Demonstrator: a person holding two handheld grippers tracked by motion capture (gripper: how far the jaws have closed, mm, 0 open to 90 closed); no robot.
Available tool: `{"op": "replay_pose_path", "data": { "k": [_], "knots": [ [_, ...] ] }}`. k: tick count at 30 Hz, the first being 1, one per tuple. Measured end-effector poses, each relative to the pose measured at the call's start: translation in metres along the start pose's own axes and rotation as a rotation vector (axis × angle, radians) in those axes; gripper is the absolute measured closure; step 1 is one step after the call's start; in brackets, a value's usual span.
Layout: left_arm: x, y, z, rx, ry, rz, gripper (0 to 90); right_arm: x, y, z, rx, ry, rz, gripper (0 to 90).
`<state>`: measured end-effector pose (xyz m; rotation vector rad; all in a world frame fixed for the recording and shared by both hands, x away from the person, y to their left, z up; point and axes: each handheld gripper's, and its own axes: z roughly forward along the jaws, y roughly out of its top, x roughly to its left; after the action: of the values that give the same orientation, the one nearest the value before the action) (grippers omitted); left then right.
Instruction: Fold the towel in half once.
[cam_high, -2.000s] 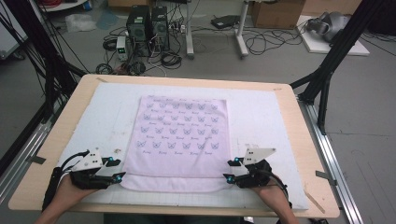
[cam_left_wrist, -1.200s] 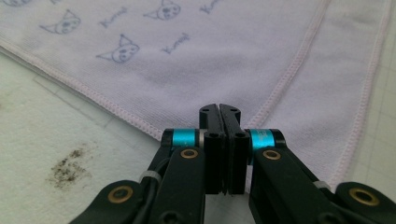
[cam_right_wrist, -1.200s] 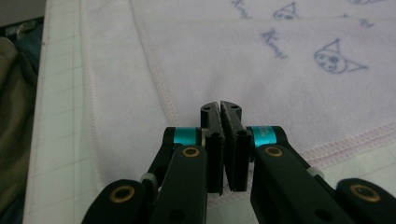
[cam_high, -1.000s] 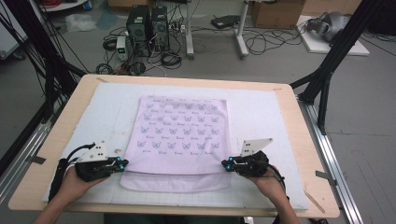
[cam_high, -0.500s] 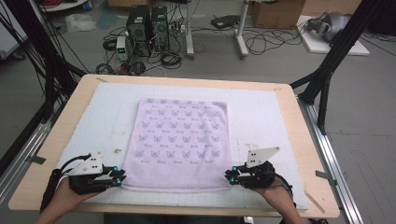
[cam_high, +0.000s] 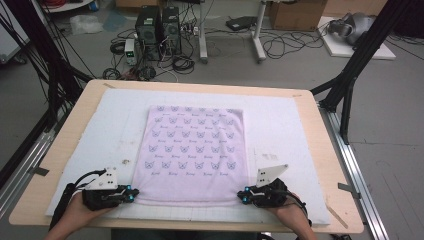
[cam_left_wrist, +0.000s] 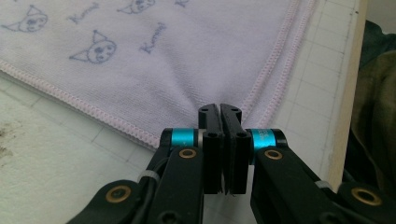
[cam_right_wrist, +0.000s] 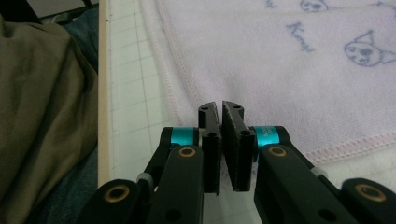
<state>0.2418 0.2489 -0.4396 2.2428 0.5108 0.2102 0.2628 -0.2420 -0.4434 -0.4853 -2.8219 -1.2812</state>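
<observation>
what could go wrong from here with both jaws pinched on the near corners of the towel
1. The left gripper bites only the tip of the towel corner, so a lift may pull the fabric free.
2. The right gripper sits at the hem, jaws a little apart at the tips; its hold looks weaker, so one corner may drop and skew a fold.
3. Uneven pulling may drag the towel across the white mat.

Black claws (cam_left_wrist: 222, 114) (cam_right_wrist: 221, 112), cyan collars, brass screws; grey three-cornered plates, trailing black cables; olive garment, bare forearms.
</observation>
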Motion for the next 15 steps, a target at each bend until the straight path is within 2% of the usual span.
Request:
{"op": "replay_pose_path", "data": {
  "k": [3,6,10,12,15],
  "knots": [
    [-0.001,0.003,-0.003,-0.017,0.008,0.001,87.9,0.001,0.004,-0.004,-0.011,-0.005,-0.015,86.9],
    [-0.002,0.006,-0.012,-0.043,0.018,0.001,87.9,0.004,0.009,-0.015,-0.063,-0.01,-0.018,87.0],
    [-0.005,0.008,-0.02,-0.07,0.025,0.003,87.9,0.009,0.011,-0.023,-0.087,-0.013,-0.025,87.0],
    [-0.008,0.005,-0.017,-0.054,0.015,0.005,87.8,0.012,0.009,-0.024,-0.084,-0.01,-0.03,86.9],
    [-0.009,0.0,-0.01,-0.014,0.008,0.009,86.4,0.013,0.001,-0.016,-0.046,0.0,-0.02,85.5]
  ]
}}
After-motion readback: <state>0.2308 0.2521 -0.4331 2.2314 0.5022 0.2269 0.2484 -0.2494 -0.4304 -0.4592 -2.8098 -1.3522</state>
